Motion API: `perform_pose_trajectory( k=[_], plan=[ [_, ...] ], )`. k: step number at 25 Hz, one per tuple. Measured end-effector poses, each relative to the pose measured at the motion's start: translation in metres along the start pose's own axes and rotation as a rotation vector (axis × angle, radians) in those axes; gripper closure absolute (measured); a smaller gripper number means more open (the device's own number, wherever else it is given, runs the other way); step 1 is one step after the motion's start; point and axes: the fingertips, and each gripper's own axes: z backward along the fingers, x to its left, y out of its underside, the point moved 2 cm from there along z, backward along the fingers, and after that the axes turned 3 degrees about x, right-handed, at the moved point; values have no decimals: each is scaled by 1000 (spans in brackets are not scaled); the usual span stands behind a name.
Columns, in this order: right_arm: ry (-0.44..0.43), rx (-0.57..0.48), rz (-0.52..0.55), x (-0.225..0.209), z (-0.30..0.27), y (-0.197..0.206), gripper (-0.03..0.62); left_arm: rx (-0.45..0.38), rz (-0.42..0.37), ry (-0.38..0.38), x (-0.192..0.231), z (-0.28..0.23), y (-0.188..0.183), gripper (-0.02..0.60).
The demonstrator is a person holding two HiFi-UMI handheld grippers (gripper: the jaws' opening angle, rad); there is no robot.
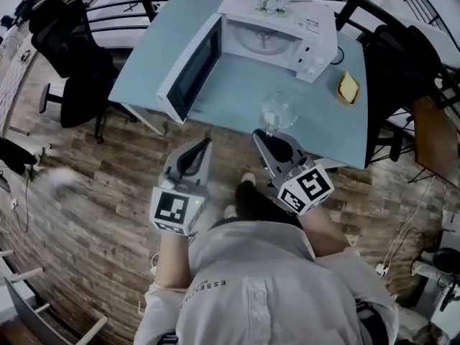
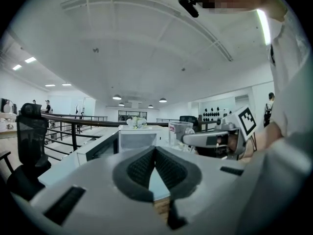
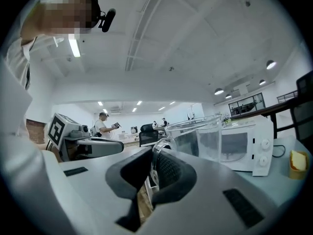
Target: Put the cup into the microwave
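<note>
A clear glass cup hangs over the near edge of the pale blue table, in front of the white microwave. The microwave's door is swung wide open to the left. My right gripper is shut on the cup's handle; in the right gripper view the cup stands just past the pads of the right gripper, with the microwave behind it. My left gripper is shut and empty, short of the table edge. From the left gripper I see the cup to the right.
A yellow object lies on the table right of the microwave, and flowers sit on top of it. Black office chairs stand left and right of the table. A black railing curves behind. The floor is wood.
</note>
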Motion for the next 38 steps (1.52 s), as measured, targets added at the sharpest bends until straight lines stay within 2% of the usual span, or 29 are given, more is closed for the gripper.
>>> perform_pose_trajectory(
  k=[3, 9, 14, 17, 22, 30, 38],
  plan=[
    [3, 9, 11, -25, -18, 5, 569, 10, 33, 13, 8, -28, -3, 580],
    [-5, 26, -7, -91, -57, 15, 568, 33, 1, 54, 34, -104, -3, 580],
    [-18, 47, -19, -151, -92, 17, 568, 44, 3, 65, 62, -170, -12, 580],
    [-18, 66, -46, -185, -110, 28, 568, 65, 16, 81, 69, -205, -12, 580],
    [-31, 104, -43, -234, -141, 44, 569, 89, -17, 117, 79, -256, -1, 580],
    [-38, 131, -118, -279, -185, 69, 568, 126, 20, 118, 99, -299, 21, 580],
    [-56, 148, -107, -307, -223, 93, 568, 130, 73, 128, 115, -323, 37, 580]
  ],
)
